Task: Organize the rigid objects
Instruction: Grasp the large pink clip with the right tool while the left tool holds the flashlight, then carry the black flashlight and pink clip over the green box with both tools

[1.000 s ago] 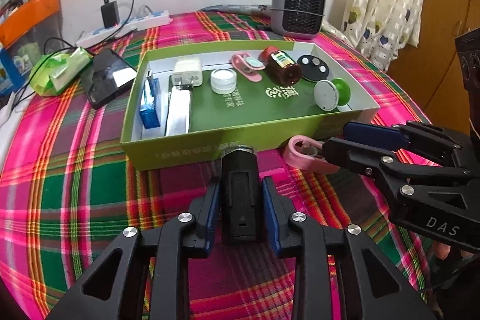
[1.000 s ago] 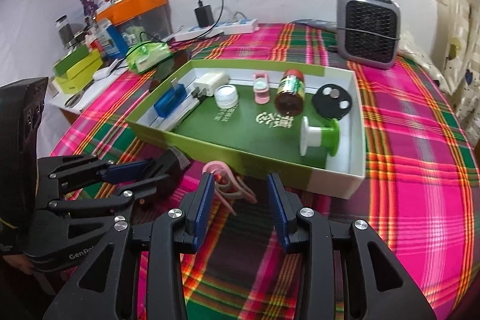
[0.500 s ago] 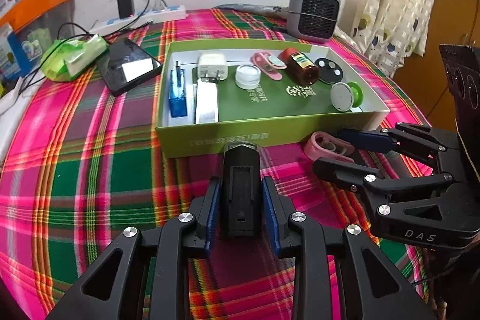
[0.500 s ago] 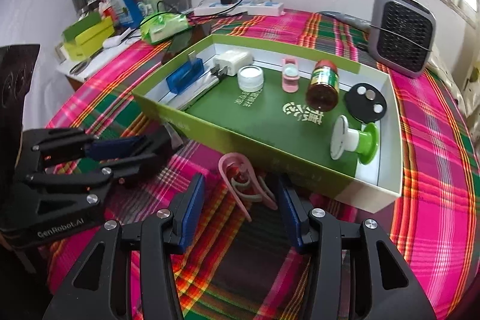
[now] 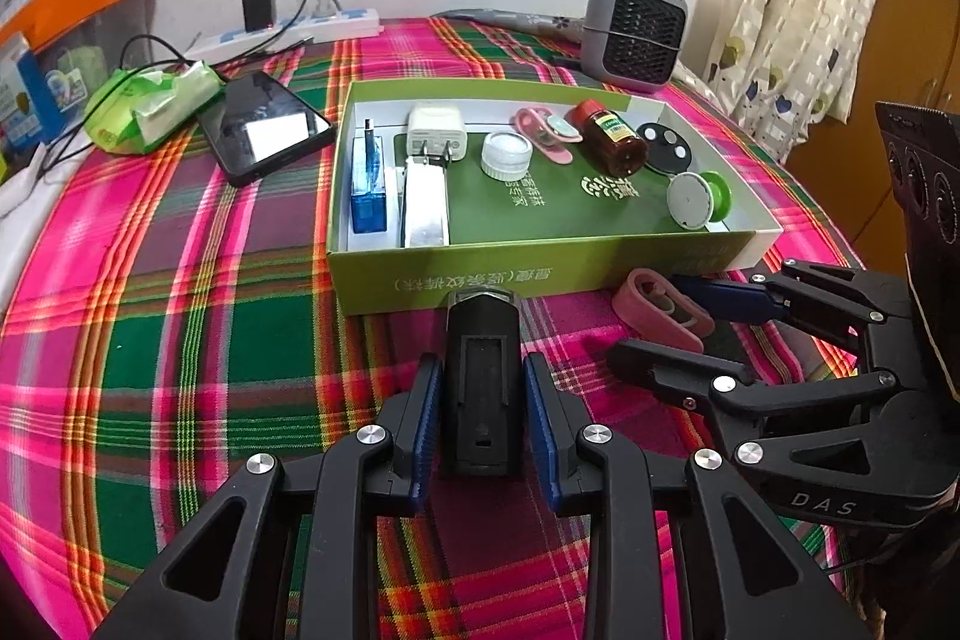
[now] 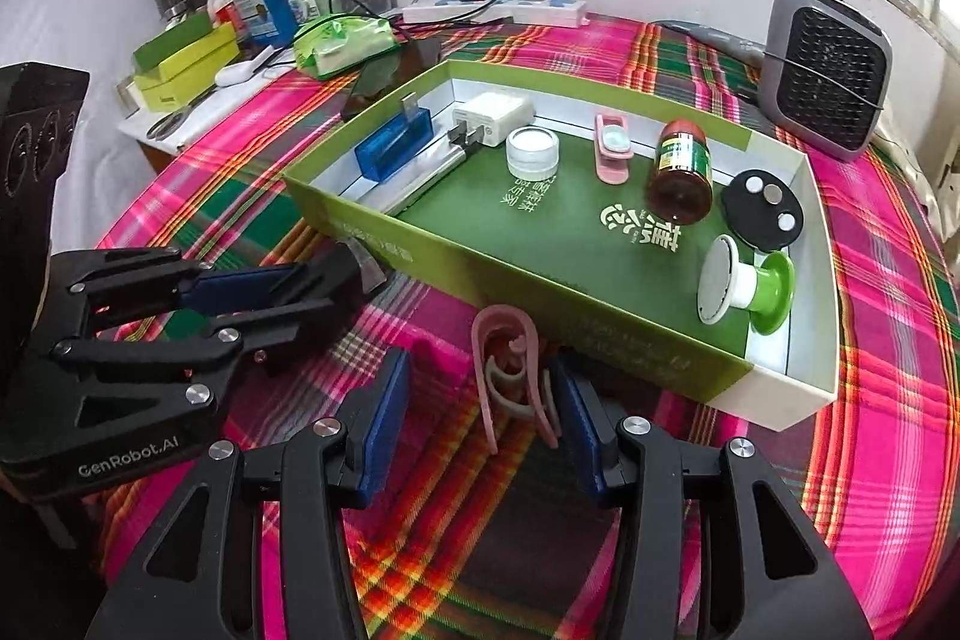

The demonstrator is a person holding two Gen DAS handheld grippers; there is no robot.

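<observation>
left wrist view shows the left gripper [image 5: 483,394] clenched on a black block [image 5: 483,376], held level just in front of the green box's [image 5: 540,271] near wall, likely so it can go up and over that wall into the bare green floor behind it. right wrist view shows the right gripper [image 6: 480,412] spread wide around a pink clip [image 6: 510,376], which lies on the checked cloth [image 6: 870,400] just outside the box's near wall; one blue pad looks to touch the clip's side, the other stands apart, so nothing is pinched yet. inside the box sit a blue stick [image 5: 367,184], a white charger [image 5: 437,133], a small jar [image 5: 507,154], another pink clip [image 5: 543,133], a brown bottle [image 5: 609,136], a black disc [image 5: 669,148] and a green spool [image 5: 699,199], ranged along the far wall and ends, leaving the near middle free for these two.
</observation>
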